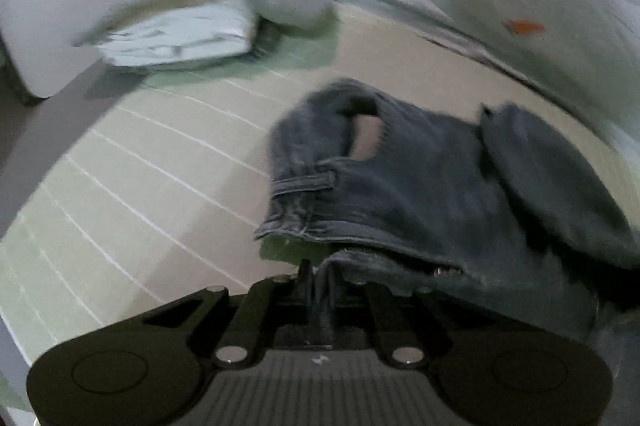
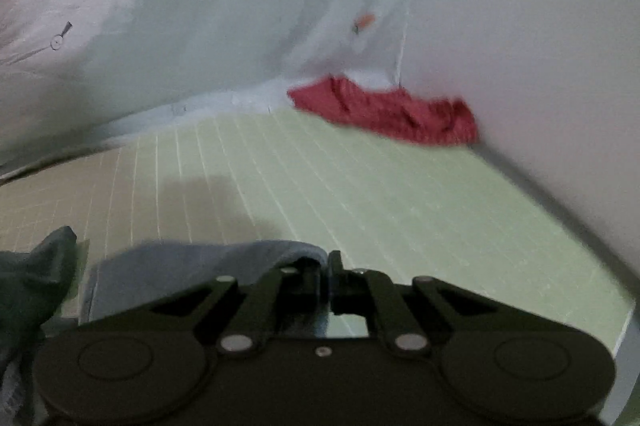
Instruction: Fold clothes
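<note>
In the left wrist view, the left gripper [image 1: 318,278] is seen at 6 o'clock with its fingers pressed together on an edge of the dark denim jeans [image 1: 424,186]. The pinched fabric is drawn into the narrow gap between the fingers. The rest of the jeans is bunched from the centre toward 3 o'clock, with a belt loop and waistband seam visible near the centre. The garment lies on a pale green and beige mat [image 1: 160,178] marked with white grid lines. At 10 o'clock, a folded pale blue cloth [image 1: 180,38] is seen on the mat, partly overhung by a blurred white shape.

In the right wrist view, the right gripper [image 2: 326,274] is seen at 6 o'clock, its fingers closed on a lighter blue fold of the jeans [image 2: 192,274], which extends toward 8 o'clock. A dark bunch of fabric is visible at 9 o'clock; its identity cannot be told. The gridded mat [image 2: 380,206] fills the centre. A crumpled red cloth [image 2: 388,114] lies at 1 o'clock, at the far edge of the mat, against a light sheet printed with small carrots [image 2: 180,6].
</note>
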